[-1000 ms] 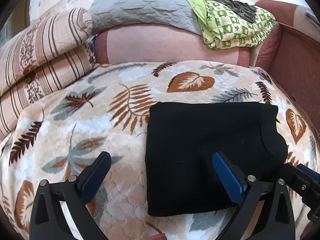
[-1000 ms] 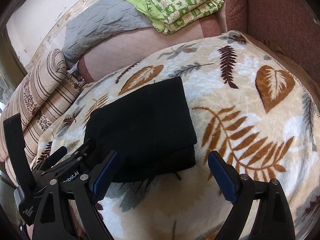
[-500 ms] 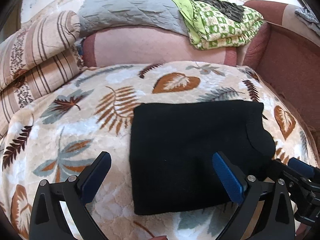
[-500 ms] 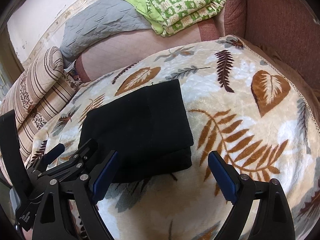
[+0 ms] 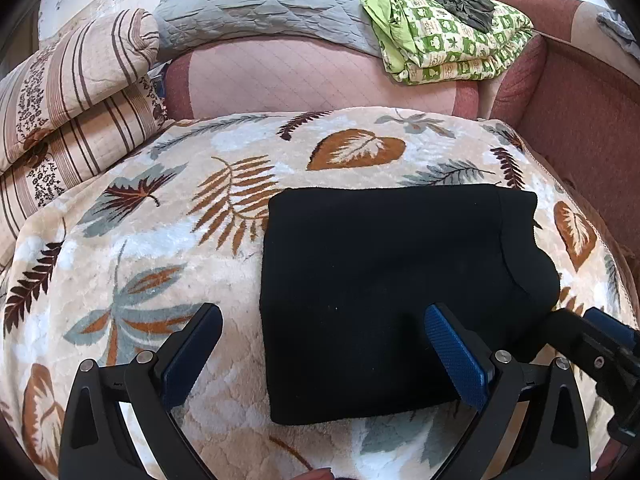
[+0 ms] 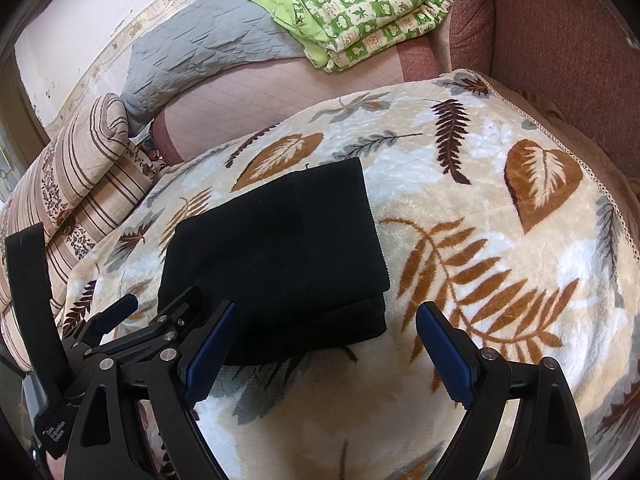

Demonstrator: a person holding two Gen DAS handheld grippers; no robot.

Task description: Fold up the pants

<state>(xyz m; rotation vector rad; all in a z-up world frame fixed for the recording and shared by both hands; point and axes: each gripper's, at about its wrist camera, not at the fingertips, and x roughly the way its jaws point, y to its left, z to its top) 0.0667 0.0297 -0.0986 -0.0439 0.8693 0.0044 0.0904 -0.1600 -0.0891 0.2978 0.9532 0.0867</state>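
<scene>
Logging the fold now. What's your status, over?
Left gripper open, right gripper open, both empty. Black pants folded flat on leaf blanket. Nothing in the way.

Both wrist views look down close from the near edge — sharing the folded pants (image 5: 384, 296) (image 6: 280, 256) and leaf blanket (image 5: 160, 248) (image 6: 500, 240).

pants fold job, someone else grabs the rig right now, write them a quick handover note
Left gripper: open, empty, hovering over the near left part of the pants.
Right gripper: open, empty, at the near right corner.
Black pants: a compact, layered rectangle lying flat on the leaf-print blanket, ribbed band on the right end.
Done: the folding looks finished; edges roughly line up.
Left: probably only pulling both grippers away, or tidying the rounded right end if wanted.
</scene>
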